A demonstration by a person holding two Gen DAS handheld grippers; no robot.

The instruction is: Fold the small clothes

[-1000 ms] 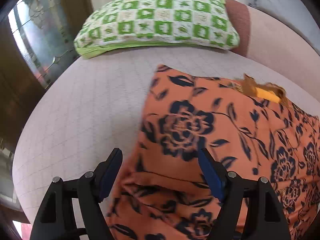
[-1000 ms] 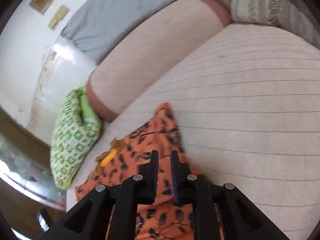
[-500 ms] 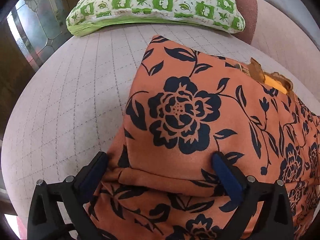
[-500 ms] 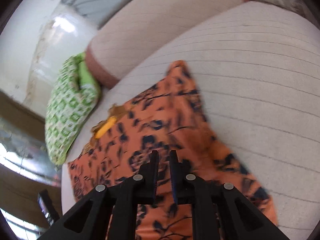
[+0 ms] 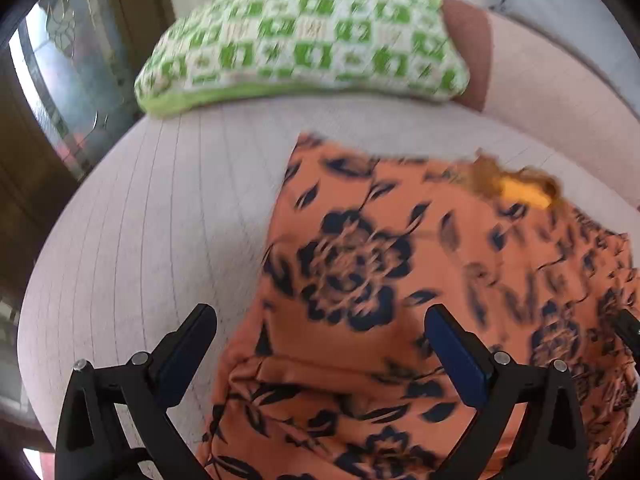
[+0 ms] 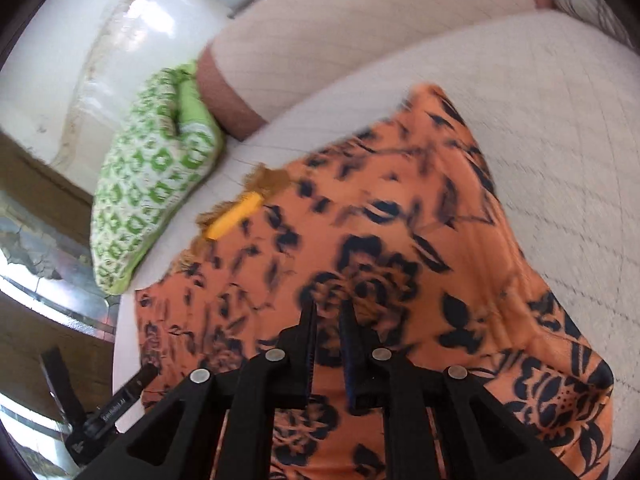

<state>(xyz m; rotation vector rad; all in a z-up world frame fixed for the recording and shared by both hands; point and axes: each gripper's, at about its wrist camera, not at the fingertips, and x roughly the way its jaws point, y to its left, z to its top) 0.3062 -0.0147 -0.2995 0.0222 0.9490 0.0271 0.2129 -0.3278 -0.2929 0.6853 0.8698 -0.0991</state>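
An orange floral garment (image 5: pixel 400 280) lay spread on a pale quilted bed (image 5: pixel 160 220), short of the green-and-white pillow (image 5: pixel 304 40) at the bed's far end. The left gripper (image 5: pixel 320 344) hung over the garment's near edge with its jaws wide apart, one finger over bare bed, the other over cloth. Only the right wrist view showed the right gripper (image 6: pixel 329 312), jaws nearly together with a narrow gap; whether cloth was pinched between them could not be told. That view also caught the left tool's black body at the bed's edge and the yellow label (image 6: pixel 236 216) at the neckline.
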